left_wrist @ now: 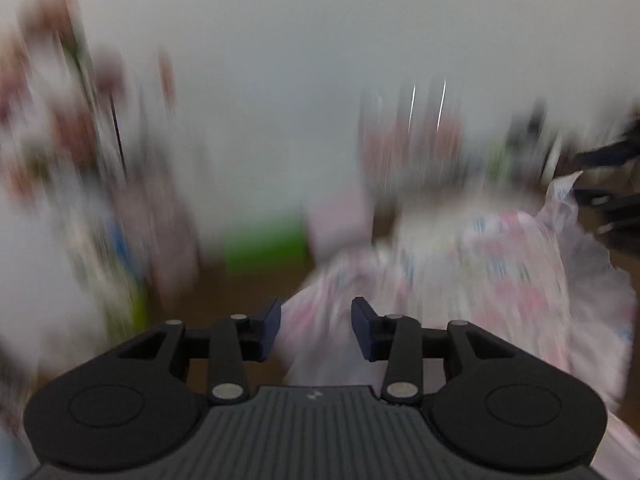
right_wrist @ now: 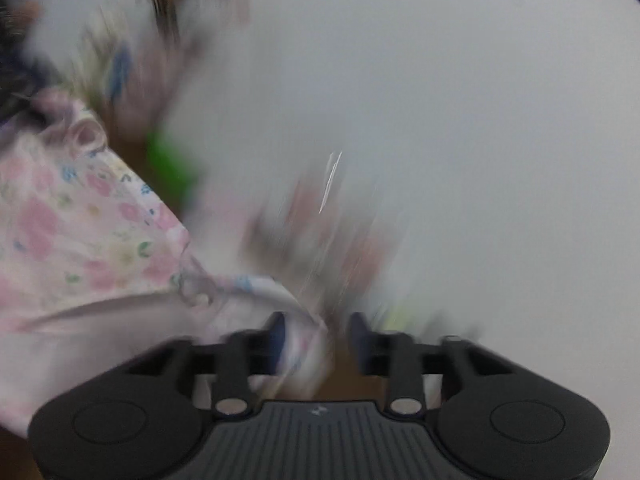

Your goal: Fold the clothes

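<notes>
Both views are smeared by motion blur, so only the near parts read clearly.

In the left wrist view the left gripper (left_wrist: 316,330) sits at bottom centre with its blue-padded fingers (left_wrist: 271,330) spread, a clear gap between them. The garment (left_wrist: 480,272), pale pink with a small floral print, fills the lower right of the frame and runs down behind the gap; whether cloth touches either pad cannot be told. A frilled edge of it rises at the right, beside a dark shape (left_wrist: 612,200) at the right edge (too blurred to name). A green patch (left_wrist: 264,246) shows at centre, with brown surface (left_wrist: 176,280) around it and a pale wall (left_wrist: 300,80) above.

In the right wrist view the right gripper (right_wrist: 316,340) is also at bottom centre, fingers (right_wrist: 362,340) apart. The garment (right_wrist: 80,232) covers the left of the frame, its ruffled trim curling at the upper left, and a fold of it drops into the gap against the left finger; the right finger stands clear of it. The green patch (right_wrist: 170,164) lies at centre left, just past the cloth's edge.
</notes>
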